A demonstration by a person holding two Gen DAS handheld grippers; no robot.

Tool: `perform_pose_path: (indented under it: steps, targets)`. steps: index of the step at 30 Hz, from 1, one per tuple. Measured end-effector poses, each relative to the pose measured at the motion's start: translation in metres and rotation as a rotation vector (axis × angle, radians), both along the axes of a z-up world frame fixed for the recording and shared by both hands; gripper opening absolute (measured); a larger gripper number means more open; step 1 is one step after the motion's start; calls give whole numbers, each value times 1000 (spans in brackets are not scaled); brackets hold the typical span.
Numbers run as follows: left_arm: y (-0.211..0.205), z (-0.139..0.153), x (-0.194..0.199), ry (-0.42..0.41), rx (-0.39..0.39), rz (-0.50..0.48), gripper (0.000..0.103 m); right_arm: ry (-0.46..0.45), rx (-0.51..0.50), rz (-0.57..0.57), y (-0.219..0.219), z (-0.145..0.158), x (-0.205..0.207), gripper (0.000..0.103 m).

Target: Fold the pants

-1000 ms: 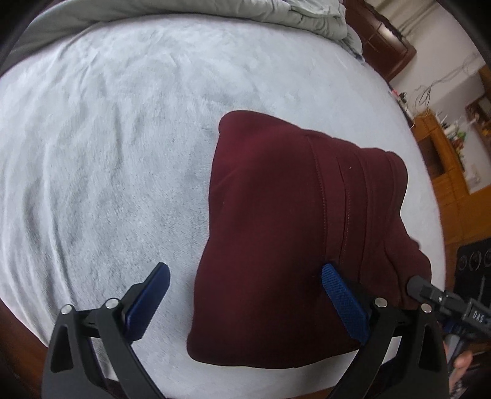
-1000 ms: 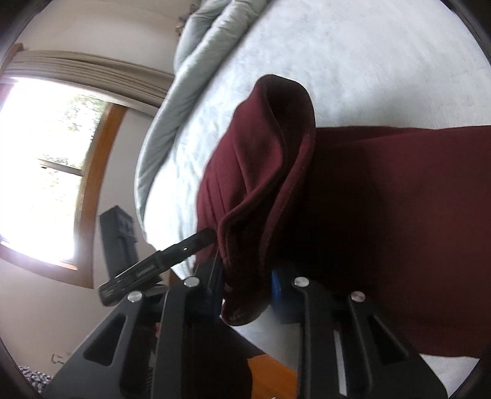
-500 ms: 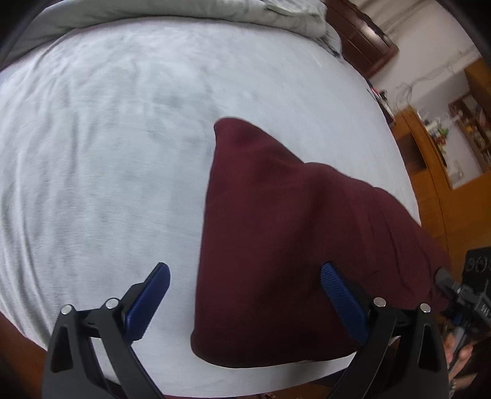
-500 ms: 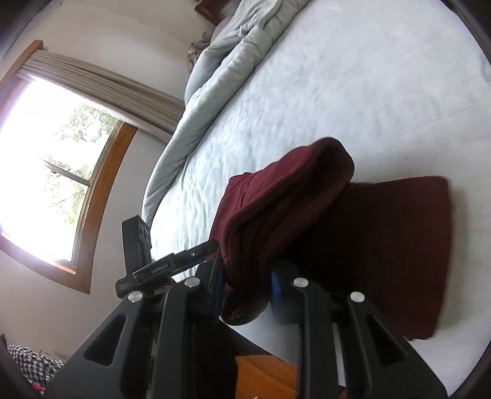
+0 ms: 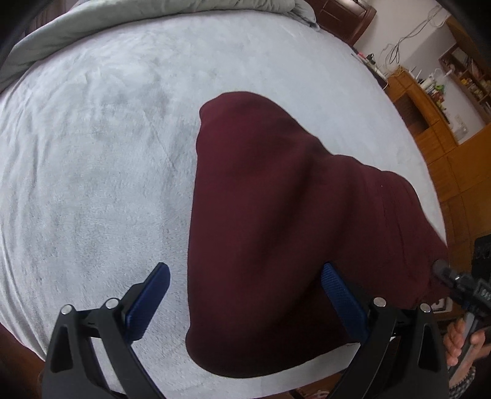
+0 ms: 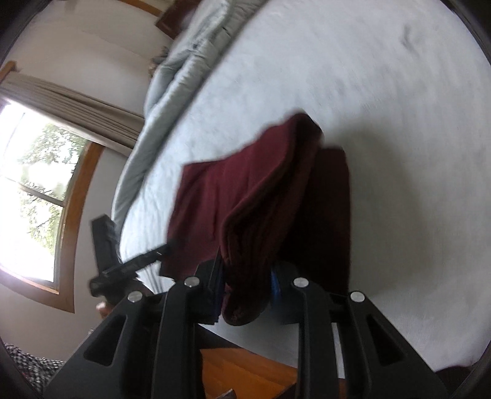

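Note:
Dark maroon pants (image 5: 276,230) lie folded on the pale grey bed (image 5: 92,168). My left gripper (image 5: 245,271) is open above their near part. Its left blue pad (image 5: 153,291) is over the sheet and its right pad (image 5: 340,291) is over the cloth. My right gripper (image 6: 245,273) is shut on a bunched edge of the pants (image 6: 260,214) and holds it lifted off the bed, so the cloth drapes from its jaws down to the flat part (image 6: 331,214). The right gripper's tip (image 5: 451,276) and a hand (image 5: 460,337) show at the left wrist view's right edge.
A crumpled grey duvet (image 5: 153,18) runs along the bed's far side. Wooden cabinets (image 5: 429,129) with small items stand past the bed's right edge. A curtained window (image 6: 33,190) is on the wall. A wooden surface (image 6: 245,368) shows below the near bed edge.
The right gripper has drawn the held edge away, pulling the pants' right side up and out to the right. Both cameras have shifted across the bed; the left gripper stays open.

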State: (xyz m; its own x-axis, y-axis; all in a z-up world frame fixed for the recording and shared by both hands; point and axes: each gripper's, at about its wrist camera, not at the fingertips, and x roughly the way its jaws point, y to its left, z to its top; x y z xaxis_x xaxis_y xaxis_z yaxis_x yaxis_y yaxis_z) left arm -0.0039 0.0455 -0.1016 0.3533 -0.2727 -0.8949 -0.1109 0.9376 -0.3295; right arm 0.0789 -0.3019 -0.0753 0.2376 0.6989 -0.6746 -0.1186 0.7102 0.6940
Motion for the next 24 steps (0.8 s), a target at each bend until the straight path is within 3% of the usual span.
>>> perform_pose_path:
  steps: [3,5,7,12,16,20,23,24]
  targets:
    - [-1,-6,1,19,8,1,100,54,-35,11,3,-24,1,29]
    - [-2,-9,3,28,3,1,100,71,-30,12,0,-29,1,43]
    - [-1,-10,4,31,-8,1,100,58,-63,34,-2,-20,2,60]
    - [3,-4,8,26,-27,-10,99,-73,-122,28,-8,20,18,77]
    - [5,0,9,8,-7,-18,99,-94,-108,31,-6,25,56,77]
    - [3,2,9,6,-5,-23,99,-45,-133,30,2,1,100,73]
    - [0,3,9,-4,30,-33,99,13,-91,30,6,-19,116,56]
    - [-2,3,9,-11,52,-36,99,18,-84,26,6,-22,118,42]
